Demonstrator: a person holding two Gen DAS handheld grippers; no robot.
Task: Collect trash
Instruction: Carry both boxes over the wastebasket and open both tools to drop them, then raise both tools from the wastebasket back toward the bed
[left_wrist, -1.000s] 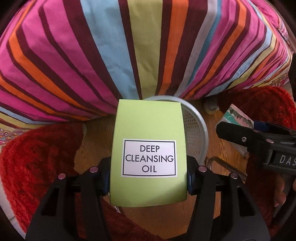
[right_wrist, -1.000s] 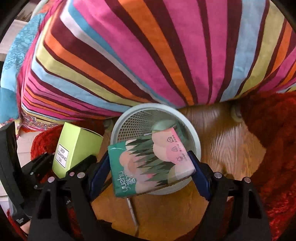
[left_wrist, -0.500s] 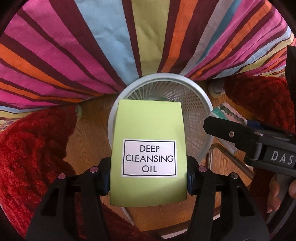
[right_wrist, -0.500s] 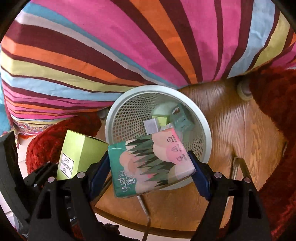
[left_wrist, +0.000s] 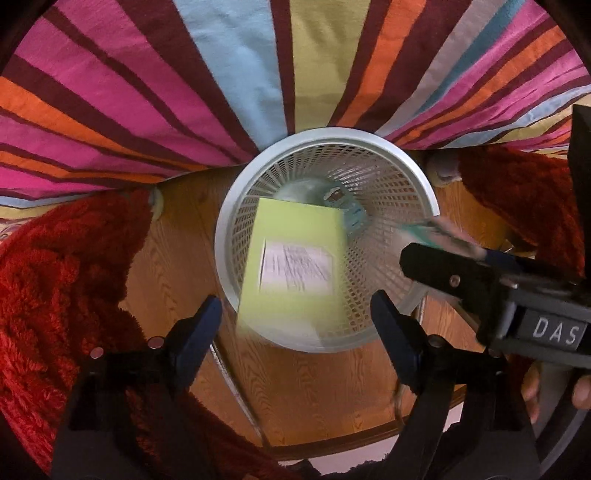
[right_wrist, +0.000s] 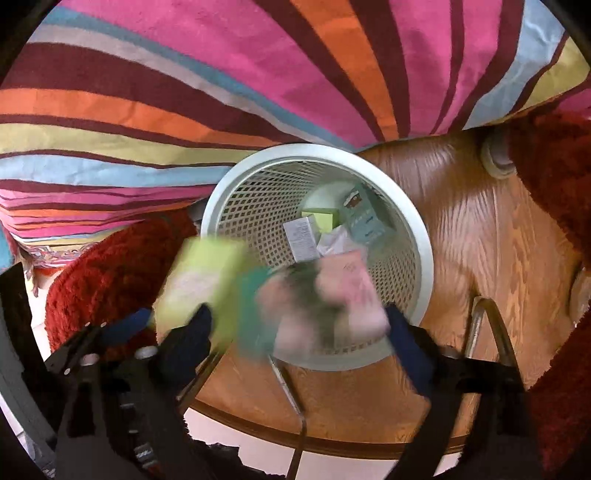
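Note:
A white mesh wastebasket (left_wrist: 236, 221) (right_wrist: 421, 236) stands on the wooden floor below both grippers. My left gripper (left_wrist: 295, 321) is open; the green "Deep Cleansing Oil" box (left_wrist: 295, 266) is motion-blurred and falling free over the basket. My right gripper (right_wrist: 299, 328) is open; the teal and pink tissue pack (right_wrist: 317, 295) is blurred and falling toward the basket. The green box also shows blurred in the right wrist view (right_wrist: 199, 273). Small boxes (right_wrist: 364, 218) lie in the basket's bottom.
A bright striped cushion (left_wrist: 184, 81) (right_wrist: 258, 74) presses against the basket's far side. Red shaggy rugs (left_wrist: 59, 295) (right_wrist: 554, 184) lie left and right. A metal chair leg (right_wrist: 484, 317) stands by the basket. The right gripper body (left_wrist: 517, 295) crosses the left wrist view.
Both grippers have opened above the basket. The green box and the tissue pack have left the jaws and are dropping, blurred. Both grippers moved further over the basket.

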